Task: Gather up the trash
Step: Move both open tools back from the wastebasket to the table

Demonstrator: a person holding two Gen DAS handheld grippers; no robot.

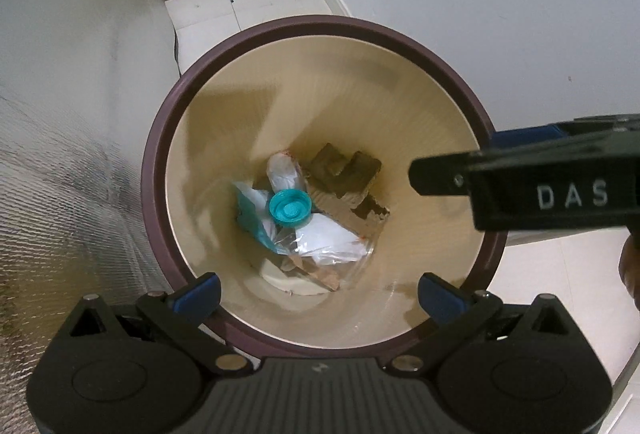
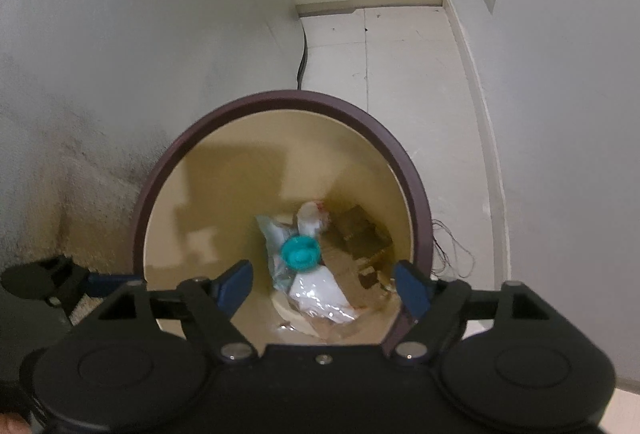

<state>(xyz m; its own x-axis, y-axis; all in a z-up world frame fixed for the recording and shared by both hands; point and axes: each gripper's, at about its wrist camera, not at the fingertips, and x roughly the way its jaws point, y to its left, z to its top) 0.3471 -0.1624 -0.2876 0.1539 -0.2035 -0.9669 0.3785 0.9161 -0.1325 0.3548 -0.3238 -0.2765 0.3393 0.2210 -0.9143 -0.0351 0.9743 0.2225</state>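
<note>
Left wrist view — left tool (image 1: 320, 292) wide, empty, above trash bin (image 1: 160, 170); right tool (image 2: 326, 284) likewise — nothing held.

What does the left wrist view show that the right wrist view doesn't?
Only the left wrist view shows the right gripper's side marked DAS over the bin's rim and part of a hand. Only the right wrist view shows loose thin wires on the floor beside the bin. Both show the open bin, the teal cap on plastic bags, cardboard pieces, and empty, open jaws.
</note>
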